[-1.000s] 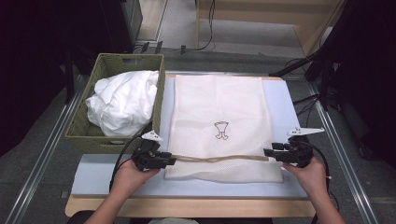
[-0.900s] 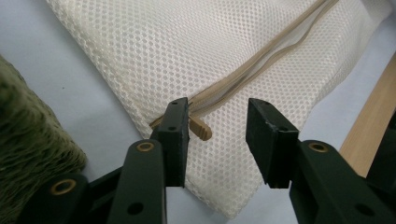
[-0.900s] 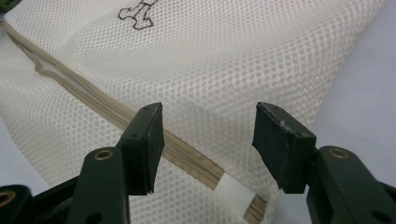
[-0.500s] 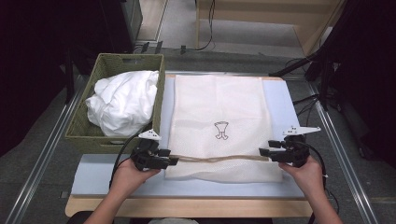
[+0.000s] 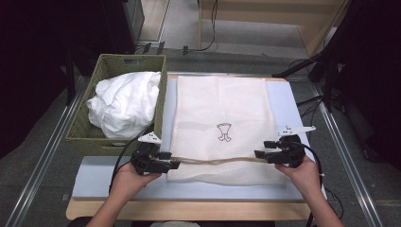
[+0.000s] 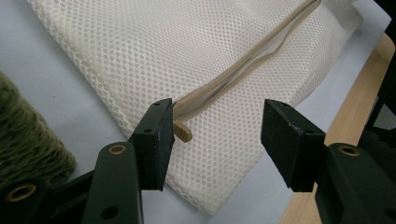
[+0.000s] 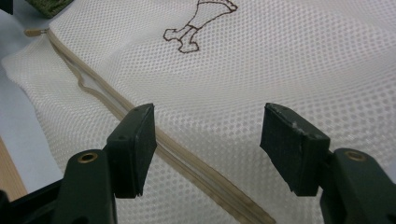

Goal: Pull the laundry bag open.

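Mesh laundry bag [image 5: 220, 127] lies flat on the pale blue mat [image 5: 94, 175] of the desk [image 5: 189, 210], its long sides running near to far and its tan zipper [image 5: 215, 161] crossing it left to right close to the near edge. That left-right line of the zipper is what the next move seems to turn on: a gripper sits at each end of it.

At the left end, the left gripper [image 5: 171, 165] has just been opening its jaws, and they now stand apart. In the left gripper view, the small tan zipper pull [image 6: 183, 132] lies right beside the left pad, touching it or nearly so, but it is not pinched. So the left hand looks the nearer one to work the pull, and the zipper stretches away from it to the right across the bag.

At the right end, the right gripper [image 5: 259, 154] has also just been opening and stands wide; in its own view the zipper runs under its left pad and only mesh lies between the pads, with nothing gripped.

A brown embroidered motif [image 5: 224, 132] marks the bag's middle, beyond the zipper. To the far left, a green woven basket [image 5: 87, 127] holds bunched white cloth [image 5: 124, 104]; it stands just beside the left gripper, and its near wall leaves that hand little room on that side. Nothing lies on the zipper line itself.
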A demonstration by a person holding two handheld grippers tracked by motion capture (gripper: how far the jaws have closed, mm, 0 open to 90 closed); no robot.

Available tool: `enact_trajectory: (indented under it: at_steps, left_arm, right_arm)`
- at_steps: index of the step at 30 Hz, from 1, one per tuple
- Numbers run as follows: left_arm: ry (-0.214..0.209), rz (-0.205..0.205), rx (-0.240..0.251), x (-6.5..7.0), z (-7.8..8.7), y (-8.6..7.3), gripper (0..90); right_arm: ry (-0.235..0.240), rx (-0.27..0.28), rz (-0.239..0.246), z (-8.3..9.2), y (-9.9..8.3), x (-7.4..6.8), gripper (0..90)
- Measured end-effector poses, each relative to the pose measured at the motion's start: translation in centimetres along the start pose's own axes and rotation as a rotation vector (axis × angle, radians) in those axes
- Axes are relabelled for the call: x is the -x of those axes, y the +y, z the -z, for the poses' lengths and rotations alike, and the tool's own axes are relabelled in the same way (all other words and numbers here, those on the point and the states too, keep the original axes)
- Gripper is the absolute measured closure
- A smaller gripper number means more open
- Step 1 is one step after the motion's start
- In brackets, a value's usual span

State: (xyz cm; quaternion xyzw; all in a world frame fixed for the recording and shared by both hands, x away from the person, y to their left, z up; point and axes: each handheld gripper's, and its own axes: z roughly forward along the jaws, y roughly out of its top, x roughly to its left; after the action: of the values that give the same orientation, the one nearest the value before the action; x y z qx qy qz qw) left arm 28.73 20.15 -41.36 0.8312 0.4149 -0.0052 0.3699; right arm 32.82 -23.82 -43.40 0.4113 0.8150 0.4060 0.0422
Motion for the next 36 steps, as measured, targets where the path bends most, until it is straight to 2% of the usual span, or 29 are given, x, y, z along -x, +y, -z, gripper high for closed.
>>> enact_trajectory:
  at_steps: [8,20,24,32,36]
  left_arm:
    - [0.015,0.008,0.005,0.0,0.4,-0.4,44.8]
    - [0.030,0.018,0.012,0.0,0.8,-0.8,44.8]
    - [0.036,0.025,0.024,0.0,1.0,-0.9,44.9]
    - [0.037,0.030,0.028,0.0,1.1,-1.1,44.9]
    - [0.032,0.030,0.026,-0.1,1.1,-1.1,44.8]
  right_arm:
    - [0.008,-0.006,0.022,-0.7,0.6,-0.7,35.5]
    - [0.027,-0.025,0.081,-2.4,1.7,-2.4,36.0]
    - [0.028,-0.031,0.071,-3.0,2.2,-2.6,36.6]
    - [0.035,-0.054,0.095,-4.6,3.2,-3.3,37.7]
    - [0.042,-0.048,0.100,-5.2,3.6,-3.8,38.0]
